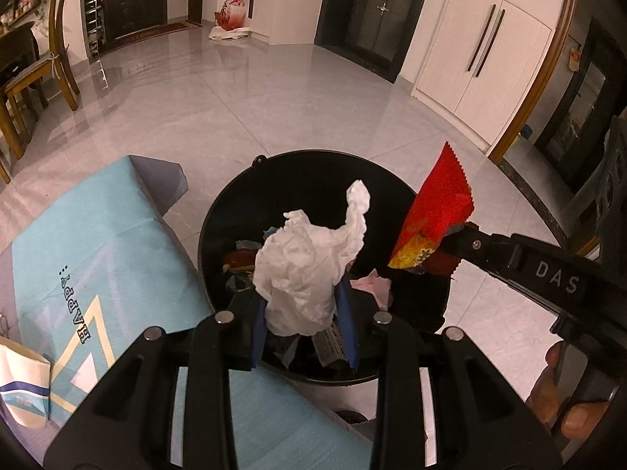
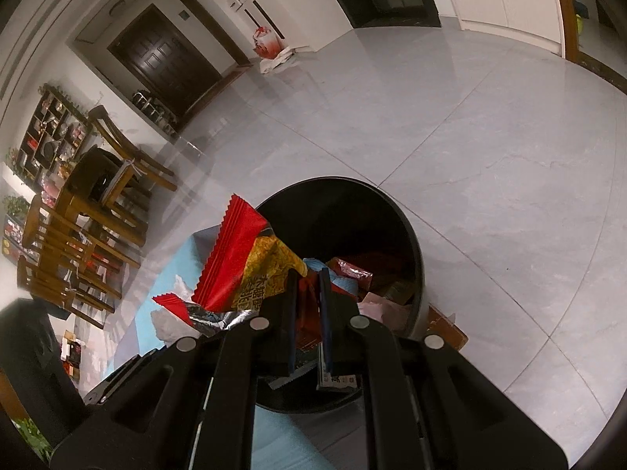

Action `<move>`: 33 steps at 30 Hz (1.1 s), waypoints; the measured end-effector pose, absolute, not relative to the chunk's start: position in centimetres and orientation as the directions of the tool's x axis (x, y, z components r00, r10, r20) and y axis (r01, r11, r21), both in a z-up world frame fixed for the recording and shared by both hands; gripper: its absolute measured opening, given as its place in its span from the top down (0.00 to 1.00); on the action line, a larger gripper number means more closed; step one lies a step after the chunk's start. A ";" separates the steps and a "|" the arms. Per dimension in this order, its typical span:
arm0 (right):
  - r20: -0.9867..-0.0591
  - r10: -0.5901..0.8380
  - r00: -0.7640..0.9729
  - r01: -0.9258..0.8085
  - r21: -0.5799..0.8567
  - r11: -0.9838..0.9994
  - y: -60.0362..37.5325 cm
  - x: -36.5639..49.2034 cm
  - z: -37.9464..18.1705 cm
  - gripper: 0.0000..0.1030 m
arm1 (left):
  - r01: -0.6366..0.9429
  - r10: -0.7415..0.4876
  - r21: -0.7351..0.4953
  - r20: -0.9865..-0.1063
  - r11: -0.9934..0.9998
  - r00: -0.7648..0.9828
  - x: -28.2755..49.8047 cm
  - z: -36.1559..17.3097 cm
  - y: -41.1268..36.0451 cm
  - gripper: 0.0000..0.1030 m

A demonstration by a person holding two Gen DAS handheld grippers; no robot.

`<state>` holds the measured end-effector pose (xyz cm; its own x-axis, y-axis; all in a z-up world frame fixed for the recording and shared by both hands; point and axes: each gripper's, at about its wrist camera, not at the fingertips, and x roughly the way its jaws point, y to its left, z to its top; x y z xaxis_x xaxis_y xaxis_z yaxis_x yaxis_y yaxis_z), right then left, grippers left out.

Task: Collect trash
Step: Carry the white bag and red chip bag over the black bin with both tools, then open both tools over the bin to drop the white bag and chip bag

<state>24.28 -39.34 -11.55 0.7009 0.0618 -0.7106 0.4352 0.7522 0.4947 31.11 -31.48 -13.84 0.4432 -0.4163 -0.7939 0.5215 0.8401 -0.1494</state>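
left gripper (image 1: 303,315): black plastic frame with slotted arms
fingers (image 1: 348,313): blue pads
screws (image 1: 224,316): round silver heads on the linkage
right gripper (image 1: 466,241): black, white letters "DAS"

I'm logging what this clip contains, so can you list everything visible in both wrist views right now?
Trash bin: one, black, round, on the floor beside the table, already holding mixed scraps.
Crumpled tissue: one, white, held above the bin.
Snack wrapper: one, red and yellow, held at the bin's rim.
Tablecloth: one, light blue, printed HAPPY, covering the table left of the bin.
Paper bag: one, white with a blue stripe, on the tablecloth.
Wooden chairs: several, brown, by a dining table across the room.
Red bag: one, on the floor by the far wall.
Left gripper: black, clamped on the tissue.
Right gripper: black, shut on the wrapper.
Hand: one, holding the right gripper.
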 end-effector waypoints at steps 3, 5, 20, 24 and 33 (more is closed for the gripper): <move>-0.716 0.064 0.696 0.436 0.491 0.754 -39.4 24.5 -11.6 0.89 | 0.520 -0.412 -0.147 -0.798 0.842 0.441 31.3 -14.2 -31.6 0.69; -0.718 0.063 0.693 0.437 0.489 0.755 -39.4 24.6 -11.7 0.89 | 0.518 -0.409 -0.146 -0.800 0.843 0.440 31.4 -14.3 -31.6 0.69; -0.730 0.067 0.680 0.440 0.480 0.759 -39.2 25.1 -12.1 0.85 | 0.515 -0.401 -0.143 -0.807 0.845 0.435 31.8 -14.9 -31.9 0.61; -0.727 0.070 0.683 0.438 0.485 0.757 -39.2 25.2 -12.0 0.81 | 0.514 -0.403 -0.144 -0.803 0.846 0.439 31.8 -14.9 -31.7 0.52; -0.715 0.060 0.696 0.441 0.492 0.751 -38.9 24.9 -11.4 0.60 | 0.501 -0.428 -0.165 -0.772 0.849 0.471 31.5 -13.8 -30.8 0.17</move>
